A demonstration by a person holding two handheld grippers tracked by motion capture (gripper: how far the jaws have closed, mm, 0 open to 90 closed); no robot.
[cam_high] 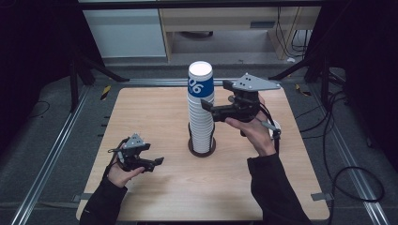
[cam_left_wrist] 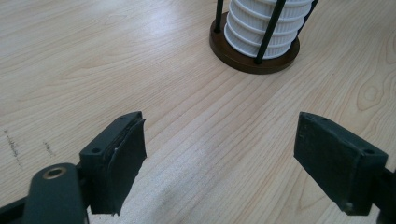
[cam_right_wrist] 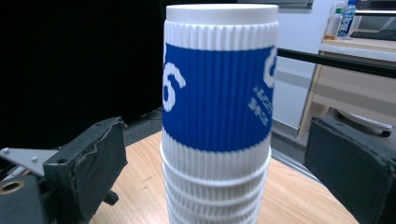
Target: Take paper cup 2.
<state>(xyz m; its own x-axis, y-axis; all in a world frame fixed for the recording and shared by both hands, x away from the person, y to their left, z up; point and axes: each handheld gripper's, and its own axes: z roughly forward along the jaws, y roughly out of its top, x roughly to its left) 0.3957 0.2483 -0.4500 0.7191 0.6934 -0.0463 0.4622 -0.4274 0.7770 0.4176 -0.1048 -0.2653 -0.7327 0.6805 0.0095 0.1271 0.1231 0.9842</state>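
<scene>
Right gripper (cam_high: 207, 106) open – cup stack (cam_high: 201, 110) | wooden table (cam_high: 159, 117) | dark room

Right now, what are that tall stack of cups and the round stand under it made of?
The cups look like ribbed paper, matt white, the top one with a blue printed band: fine vertical corrugations show. The round base looks like dark brown wood or plastic, smooth; I cannot tell which. Its thin upright rods seem black metal.

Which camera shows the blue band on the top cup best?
The right gripper view: the top cup sits close between the open jaws, its blue band and white print large. The high view shows it small atop the stack. The left gripper view shows the stack's lower white cups in the brown holder.
</scene>
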